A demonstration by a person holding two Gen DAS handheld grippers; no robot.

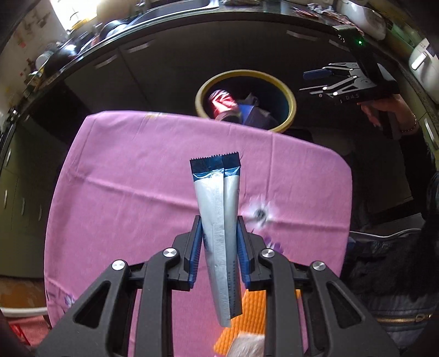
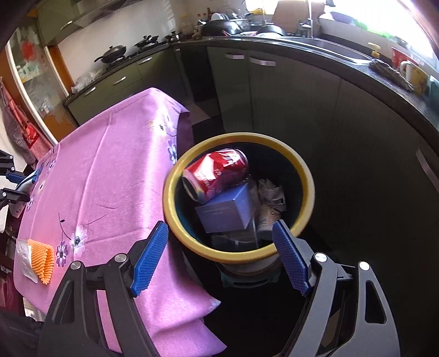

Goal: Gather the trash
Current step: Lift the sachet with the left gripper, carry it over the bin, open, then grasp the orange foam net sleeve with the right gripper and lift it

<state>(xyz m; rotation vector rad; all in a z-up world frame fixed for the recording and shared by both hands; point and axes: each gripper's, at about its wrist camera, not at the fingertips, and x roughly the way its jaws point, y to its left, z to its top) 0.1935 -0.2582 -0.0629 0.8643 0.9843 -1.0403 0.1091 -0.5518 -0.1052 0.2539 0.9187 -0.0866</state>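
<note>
My left gripper pinches a long silver-and-blue foil sachet above the pink-clothed worktop. My right gripper hangs spread and empty over the yellow-rimmed round bin, where a red drink can lies on a blue carton.

Daylight from a blown-out window glares at the top edge; cabinets lie dim. Fisheye curvature bends the counter. Slight motion blur softens the tablecloth.
</note>
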